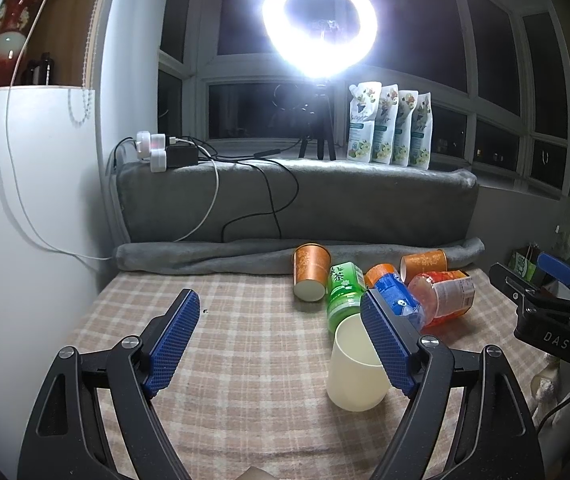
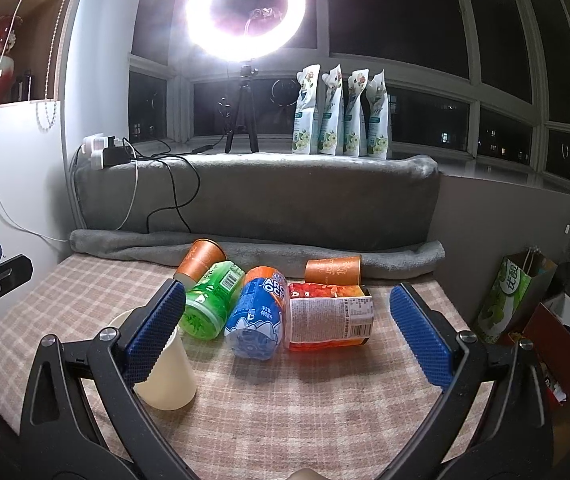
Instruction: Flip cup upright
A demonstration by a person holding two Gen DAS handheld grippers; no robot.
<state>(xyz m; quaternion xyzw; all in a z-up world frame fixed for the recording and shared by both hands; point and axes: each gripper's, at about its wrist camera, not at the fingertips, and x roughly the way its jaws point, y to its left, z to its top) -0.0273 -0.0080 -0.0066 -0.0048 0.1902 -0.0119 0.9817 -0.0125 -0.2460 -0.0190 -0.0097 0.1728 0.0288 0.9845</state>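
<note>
A cream paper cup stands upright on the checked tablecloth, mouth up, partly hidden behind my left gripper's right finger. It also shows in the right wrist view behind the right gripper's left finger. My left gripper is open and empty, with the cup at its right finger. My right gripper is open and empty, with the lying bottles between its fingers farther off. Two orange paper cups lie on their sides: one at the back left, one at the back right.
A green bottle, a blue bottle and an orange-red bottle lie side by side mid-table. A rolled grey blanket edges the back. A ring light and pouches stand on the sill. Bags stand right of the table.
</note>
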